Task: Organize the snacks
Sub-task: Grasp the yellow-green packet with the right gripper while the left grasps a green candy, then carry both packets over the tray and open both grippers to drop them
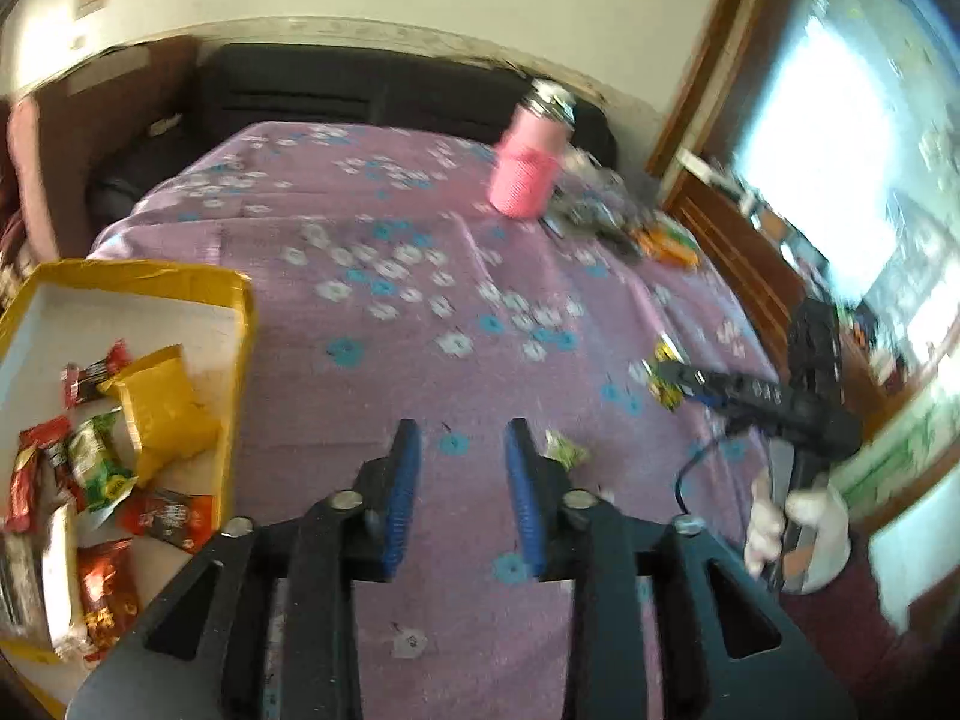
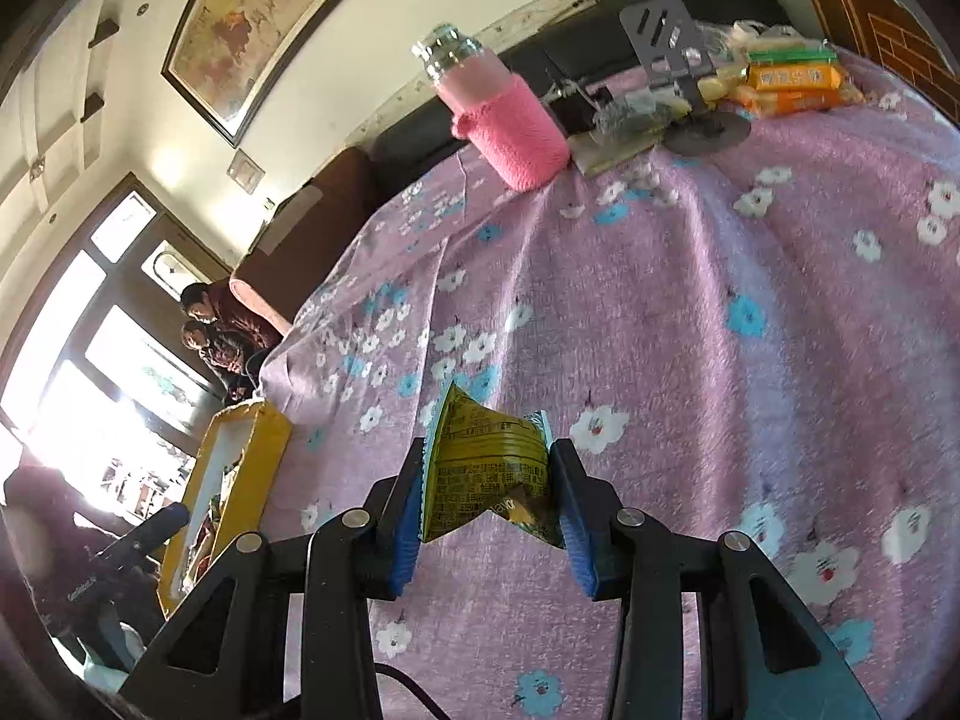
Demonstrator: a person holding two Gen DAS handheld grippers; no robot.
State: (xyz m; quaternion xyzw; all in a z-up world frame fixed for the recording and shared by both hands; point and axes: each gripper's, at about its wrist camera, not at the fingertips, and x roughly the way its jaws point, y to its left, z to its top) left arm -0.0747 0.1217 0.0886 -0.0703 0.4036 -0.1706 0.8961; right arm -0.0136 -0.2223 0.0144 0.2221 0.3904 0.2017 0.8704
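Snack packet [image 2: 489,474] pinched in right tongs [image 2: 489,495]; left tongs [image 1: 462,486] narrowly parted, empty, beside yellow box [image 1: 237,324]

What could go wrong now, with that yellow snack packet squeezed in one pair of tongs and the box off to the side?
The right tongs pinch the yellow packet so hard it crumples; it might burst or slip out on the way to the yellow box. The pink bottle stands near the edge of the flowered cloth, so a tug on the cloth could tip it. The empty left tongs could bump the right ones at the box.
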